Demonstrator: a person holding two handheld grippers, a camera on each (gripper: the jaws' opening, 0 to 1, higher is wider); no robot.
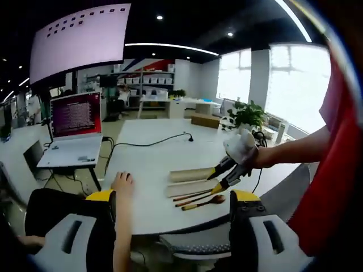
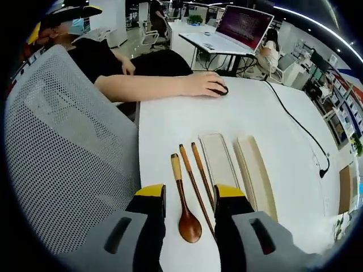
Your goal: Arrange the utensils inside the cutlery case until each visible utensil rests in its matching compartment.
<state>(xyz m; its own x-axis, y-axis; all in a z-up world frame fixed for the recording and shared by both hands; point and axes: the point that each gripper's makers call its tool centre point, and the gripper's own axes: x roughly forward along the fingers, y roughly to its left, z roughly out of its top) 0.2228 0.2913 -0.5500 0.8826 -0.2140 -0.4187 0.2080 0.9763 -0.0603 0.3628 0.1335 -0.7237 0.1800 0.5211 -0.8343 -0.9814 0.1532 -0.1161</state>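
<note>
- Near the front edge of the white table, a wooden spoon and two wooden chopsticks are lying side by side, bare on the tabletop and outside the case.
- Just beside the chopsticks, the shallow cutlery case is lying empty, and its cream lid is lying separately on its far side.
- Above the spoon and chopsticks, the right gripper is hovering with its jaws spread apart, pinching nothing; the spoon's bowl is sitting between the two yellow-tipped jaws in the right gripper view.
- Seen from the left gripper view, the right gripper is reaching down over the case and the spoon, gripped by a person's gloved hand.
- Back from the table edge, the left gripper is hanging with its jaws wide apart, carrying nothing.
- At the table's side edge, another person's hand is resting on a dark mouse, their forearm lying along the edge.
- From the far part of the table, a black cable is trailing across the top.
- Beyond the table, an open laptop is standing on a separate stand, and a grey mesh chair is standing against the front edge.
</note>
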